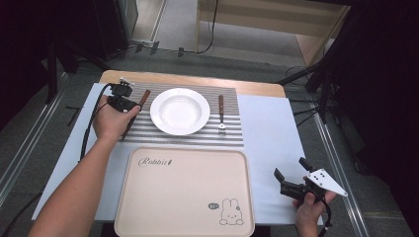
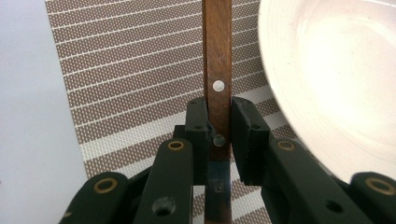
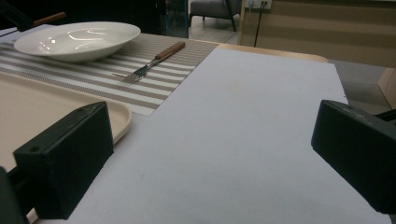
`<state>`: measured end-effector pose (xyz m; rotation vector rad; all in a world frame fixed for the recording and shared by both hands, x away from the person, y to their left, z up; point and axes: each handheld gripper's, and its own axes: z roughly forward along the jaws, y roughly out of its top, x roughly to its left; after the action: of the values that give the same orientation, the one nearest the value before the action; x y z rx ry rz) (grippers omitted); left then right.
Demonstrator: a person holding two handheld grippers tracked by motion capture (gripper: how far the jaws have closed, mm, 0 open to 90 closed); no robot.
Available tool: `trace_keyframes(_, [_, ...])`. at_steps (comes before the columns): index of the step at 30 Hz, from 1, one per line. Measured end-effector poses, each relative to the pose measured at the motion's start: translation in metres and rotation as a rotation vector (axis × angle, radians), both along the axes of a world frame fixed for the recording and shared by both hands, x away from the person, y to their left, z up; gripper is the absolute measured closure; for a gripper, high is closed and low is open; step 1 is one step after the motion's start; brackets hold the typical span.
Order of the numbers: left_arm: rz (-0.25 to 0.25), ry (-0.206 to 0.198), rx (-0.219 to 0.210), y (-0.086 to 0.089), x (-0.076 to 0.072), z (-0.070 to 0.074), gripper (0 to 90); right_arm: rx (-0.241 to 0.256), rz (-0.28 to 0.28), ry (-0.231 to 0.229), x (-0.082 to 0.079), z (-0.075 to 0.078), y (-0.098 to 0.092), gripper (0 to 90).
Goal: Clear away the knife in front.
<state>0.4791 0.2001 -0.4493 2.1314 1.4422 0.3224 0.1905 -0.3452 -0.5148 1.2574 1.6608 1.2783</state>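
The left gripper (image 2: 219,135) has its jaws pressed against both sides of the knife (image 2: 217,70), at the lower rivet of the wooden handle, where wood meets blade; the handle runs straight ahead of the jaws and the blade passes back beneath them. From this gripper, the plate (image 2: 336,79) lies just to its right, close to the handle but apart from it, and the striped mat (image 2: 130,79) is under the knife. In the high view the same gripper (image 1: 120,98) sits at the mat's left end with the knife (image 1: 143,98) slanting beside the plate (image 1: 179,111). Whether the knife is already off the mat I cannot tell. This looks like the grasp step of either laying the knife down or picking it up; the tray (image 1: 183,192) nearer the person, with nothing on it, suggests clearing the setting onto it. If so, the next move calls for a straight lift, keeping the handle's far end from swinging right into the plate rim, then a draw back toward the tray. The right gripper (image 1: 291,180) waits with jaws spread wide and nothing between them, over the bare tablecloth (image 3: 243,130); the fork (image 3: 154,59) lies well ahead of it and to its left, beyond the tray's corner (image 3: 122,119).
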Motion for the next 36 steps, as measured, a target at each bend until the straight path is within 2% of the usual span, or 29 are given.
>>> trace_keyframes(8, [-0.018,-0.014,-0.01,0.001,-0.014,0.009,76.3,0.0,-0.002,-0.001,0.0,0.0,0.0,0.0])
trace_keyframes(13, [-0.032,-0.022,0.003,0.0,-0.023,0.011,76.3,-0.002,0.001,-0.001,0.0,0.0,0.0,0.0])
trace_keyframes(21, [-0.031,-0.047,-0.028,0.005,-0.042,0.012,76.3,-0.003,0.003,-0.003,-0.001,0.0,0.0,0.0])
trace_keyframes(32, [-0.069,-0.041,-0.048,0.006,-0.066,0.012,76.3,-0.004,0.004,-0.003,-0.001,0.0,0.001,0.0])
trace_keyframes(36, [-0.087,-0.029,-0.057,0.003,-0.077,0.007,76.3,-0.006,0.005,-0.005,-0.001,0.0,0.001,0.0])
